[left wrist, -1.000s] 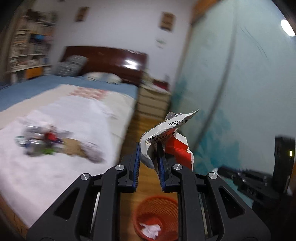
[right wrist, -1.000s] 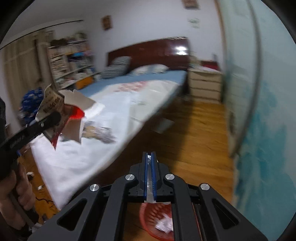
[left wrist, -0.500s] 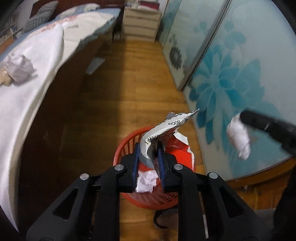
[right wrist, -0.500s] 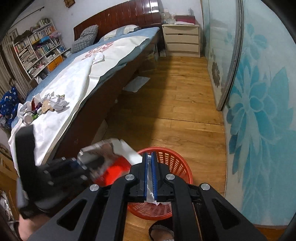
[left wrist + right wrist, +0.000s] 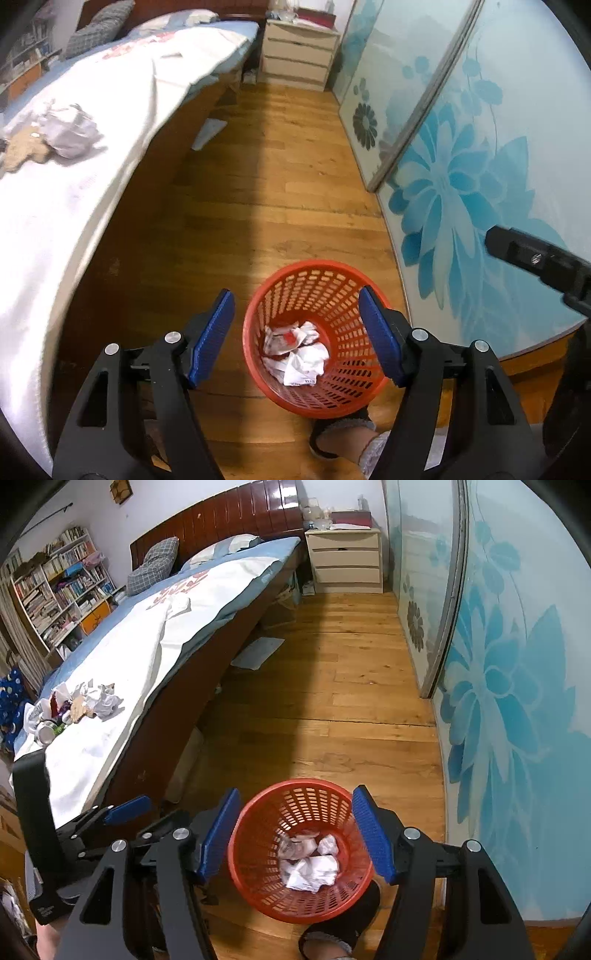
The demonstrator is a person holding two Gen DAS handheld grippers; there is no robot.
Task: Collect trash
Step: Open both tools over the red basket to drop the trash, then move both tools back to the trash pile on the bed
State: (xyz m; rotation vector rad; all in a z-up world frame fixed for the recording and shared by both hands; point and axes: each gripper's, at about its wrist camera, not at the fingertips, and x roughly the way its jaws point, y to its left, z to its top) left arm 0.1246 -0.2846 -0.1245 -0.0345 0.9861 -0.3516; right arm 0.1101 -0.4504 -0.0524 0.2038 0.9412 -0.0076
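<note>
A red mesh basket [image 5: 334,273] stands on the wood floor and holds crumpled white and red wrappers [image 5: 295,349]. My left gripper [image 5: 297,332] is open and empty, right above the basket. My right gripper [image 5: 295,830] is also open and empty over the same basket [image 5: 334,790], with the crumpled paper [image 5: 310,860] inside. The left gripper shows at the left of the right wrist view [image 5: 127,808]. More trash [image 5: 79,705] lies in a pile on the white sheet of the bed; it also shows in the left wrist view [image 5: 55,134].
The bed [image 5: 159,646] runs along the left, with a bookshelf [image 5: 55,587] behind it. A nightstand [image 5: 347,559] stands at the far end. A glass sliding door with blue flowers [image 5: 509,701] lines the right. A paper sheet [image 5: 258,651] lies on the floor. My foot [image 5: 338,435] is beside the basket.
Both grippers have opened. The red and white wrapper left my left gripper and the white paper left my right gripper; both lie in the basket now.
</note>
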